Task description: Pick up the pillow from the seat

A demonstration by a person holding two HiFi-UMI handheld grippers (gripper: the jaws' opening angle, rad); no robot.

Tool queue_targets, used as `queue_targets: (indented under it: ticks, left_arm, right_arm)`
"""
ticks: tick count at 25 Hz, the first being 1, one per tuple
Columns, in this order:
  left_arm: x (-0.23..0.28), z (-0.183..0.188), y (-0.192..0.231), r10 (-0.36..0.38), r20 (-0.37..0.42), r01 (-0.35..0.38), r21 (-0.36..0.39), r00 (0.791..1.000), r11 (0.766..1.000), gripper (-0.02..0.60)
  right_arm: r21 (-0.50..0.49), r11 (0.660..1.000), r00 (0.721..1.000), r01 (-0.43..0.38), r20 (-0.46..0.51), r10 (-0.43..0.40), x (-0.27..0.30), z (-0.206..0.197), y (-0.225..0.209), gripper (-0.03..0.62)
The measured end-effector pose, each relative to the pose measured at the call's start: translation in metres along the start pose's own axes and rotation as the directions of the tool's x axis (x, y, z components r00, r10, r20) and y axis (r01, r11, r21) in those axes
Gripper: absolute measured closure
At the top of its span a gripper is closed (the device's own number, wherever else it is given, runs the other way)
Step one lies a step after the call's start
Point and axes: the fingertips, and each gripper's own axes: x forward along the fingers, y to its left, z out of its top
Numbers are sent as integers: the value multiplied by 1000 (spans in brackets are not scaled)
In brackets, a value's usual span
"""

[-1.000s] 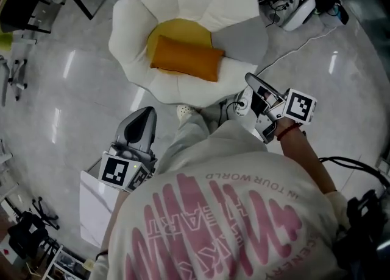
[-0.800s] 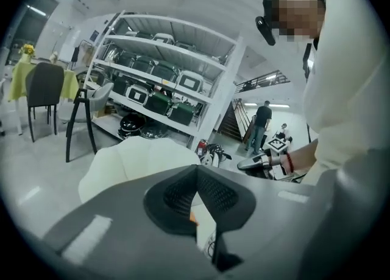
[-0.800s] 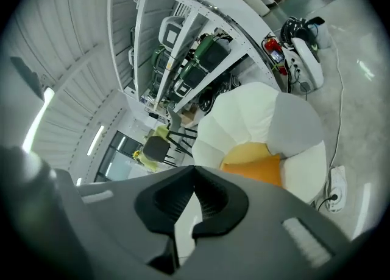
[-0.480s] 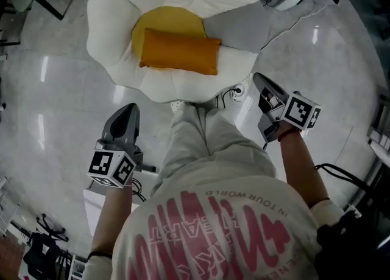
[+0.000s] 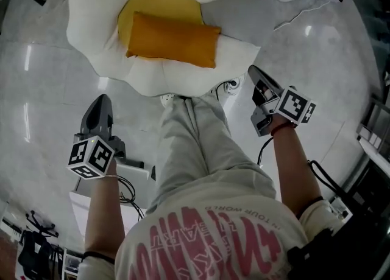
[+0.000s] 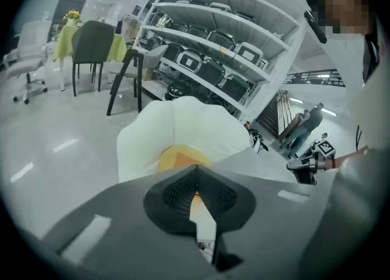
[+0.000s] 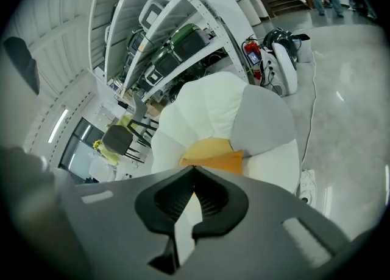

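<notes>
Glossy grey floor [image 5: 49,90], storage shelves [image 6: 213,41] behind. Step looks like the approach, with nothing grabbed yet. Orange pillow [image 5: 173,38] lies flat on the yellow middle of the white petal-shaped seat [image 5: 91,23], top centre of the head view. Left tongs [image 5: 102,100] sit lower left and right tongs [image 5: 256,75] right of centre. The 2 pairs are pressed together, empty, well apart from the pillow, tips aimed at the seat. Forearms reach forward either side of the legs. Next move probably: spread the tongs, reach in, clamp a pillow edge, lift.

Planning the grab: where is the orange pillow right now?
Head view, top centre: the orange pillow lies on the white seat, over its yellow middle, ahead of the left gripper and right gripper.
</notes>
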Motion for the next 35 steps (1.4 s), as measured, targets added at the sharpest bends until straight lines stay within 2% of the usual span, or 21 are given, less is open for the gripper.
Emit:
queue_targets:
  ticks: [2,6,8,10,13,16,20,24,25,27,29,30,33,34,35]
  left_arm:
    - [9,-7,16,13,-7,-13,-30,1000,999,568]
    - [20,-4,46,62,64,-53,-122,996,991,568]
    - [28,-10,53,44,65,-33,-159,997,987,513]
    - [38,-22,56,20,37,-13,-163,999,987,478]
    - [56,-35,58,4,30,1,-196,1000,981,462]
    - [81,-46,56,-4,67,23,-289,998,957,439]
    - [115,-68,54,-19,76,48,-395,997,917,411]
    - [145,-85,61,3,113,56,-507,994,860,410]
    - [155,-90,64,7,113,53,-520,994,853,407]
    - [180,-99,75,19,99,36,-521,995,853,388]
    - [203,-103,93,37,83,12,-523,996,852,301]
    - [212,-104,104,49,84,4,-538,995,843,261]
    - [227,-103,127,69,141,32,-612,988,790,256]
    - [229,-102,129,66,156,44,-612,986,789,256]
    - [231,-101,128,56,160,51,-597,986,801,255]
  right_arm:
    - [-11,1000,999,24,-27,-24,7,-8,-12,589]
    - [43,999,997,27,-70,-24,28,-29,-30,589]
    - [66,998,997,13,-74,-8,41,-35,-35,589]
    - [68,998,997,-14,-73,19,55,-38,-36,588]
    - [41,998,994,-52,-96,55,69,-43,-40,588]
    - [35,997,993,-63,-97,67,76,-47,-57,588]
    - [117,988,992,-102,-67,110,95,-54,-79,576]
    - [131,986,991,-100,-80,112,117,-63,-109,521]
    - [130,985,988,-111,-91,123,126,-65,-117,510]
    - [124,981,978,-152,-122,167,148,-68,-128,474]
    - [104,976,966,-190,-157,205,172,-70,-134,441]
    - [91,975,962,-201,-171,215,182,-70,-138,424]
    - [93,966,953,-241,-166,254,196,-72,-145,384]
    - [115,956,947,-270,-150,285,196,-72,-143,348]
    - [140,944,940,-299,-129,317,195,-71,-141,320]
